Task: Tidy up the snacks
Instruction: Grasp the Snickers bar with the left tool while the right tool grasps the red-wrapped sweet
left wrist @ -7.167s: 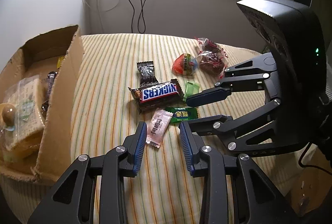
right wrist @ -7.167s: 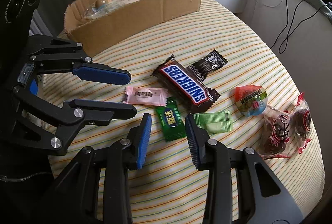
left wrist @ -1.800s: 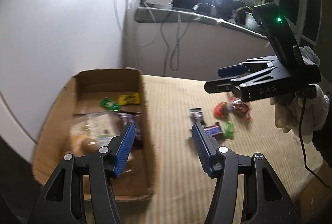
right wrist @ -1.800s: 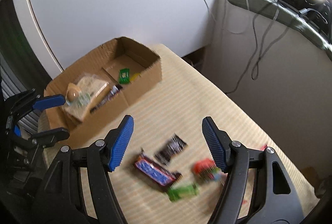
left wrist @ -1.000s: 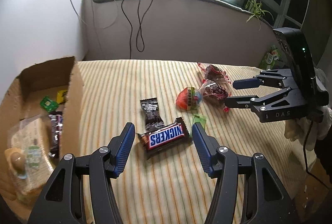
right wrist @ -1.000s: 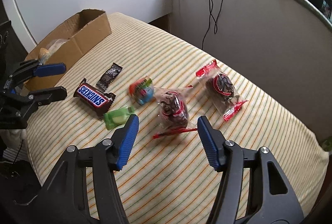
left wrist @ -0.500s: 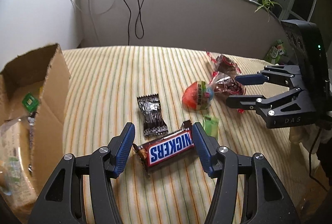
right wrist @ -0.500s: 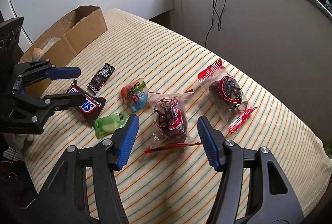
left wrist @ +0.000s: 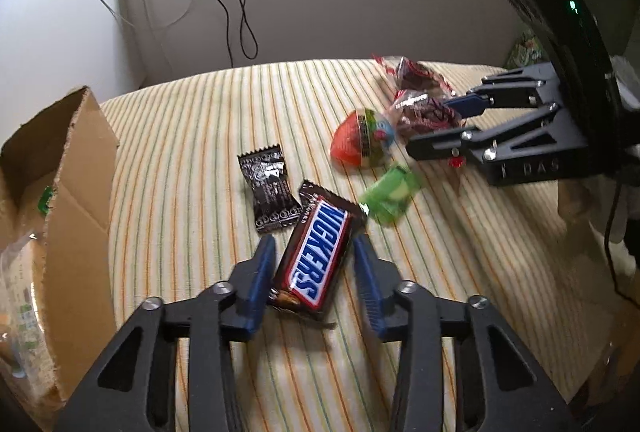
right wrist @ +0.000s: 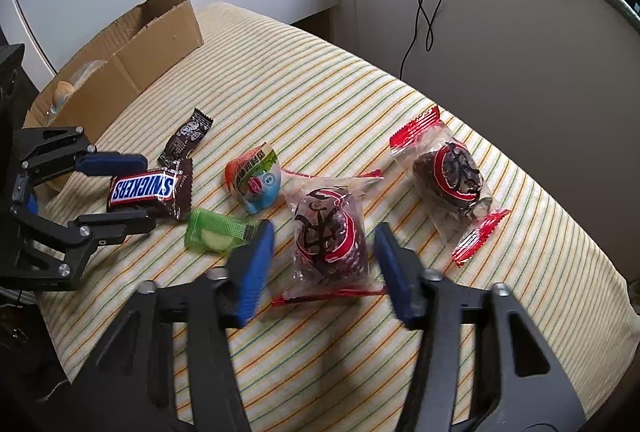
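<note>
Both grippers have dropped closer since half a second ago: my left gripper [left wrist: 314, 266] now straddles the Snickers bar [left wrist: 318, 256], and my right gripper [right wrist: 324, 268] has come down around the nearer red-wrapped cake [right wrist: 330, 238]. Left jaws are apart; the left pad looks touching or nearly touching the bar's edge, the right pad just beside it, not clamped yet. Bar sits lengthwise between the fingers, so I read this as lining up for a pinch across its narrow width. Right jaws are apart too, one each side of the cake packet, no contact visible. Second red-wrapped cake [right wrist: 448, 177] lies near, further right. Black sachet [left wrist: 270, 197] lies just beside the bar, green packet [left wrist: 390, 197] and round red-green snack [left wrist: 364, 143] beyond it, all on the striped counter [left wrist: 200, 135]. Cardboard box [left wrist: 76, 187] stands at the left with snacks already in it, probably where these go. Next: squeeze both, lift, carry to box. Risk: crinkly cake wrapper slipping.
</note>
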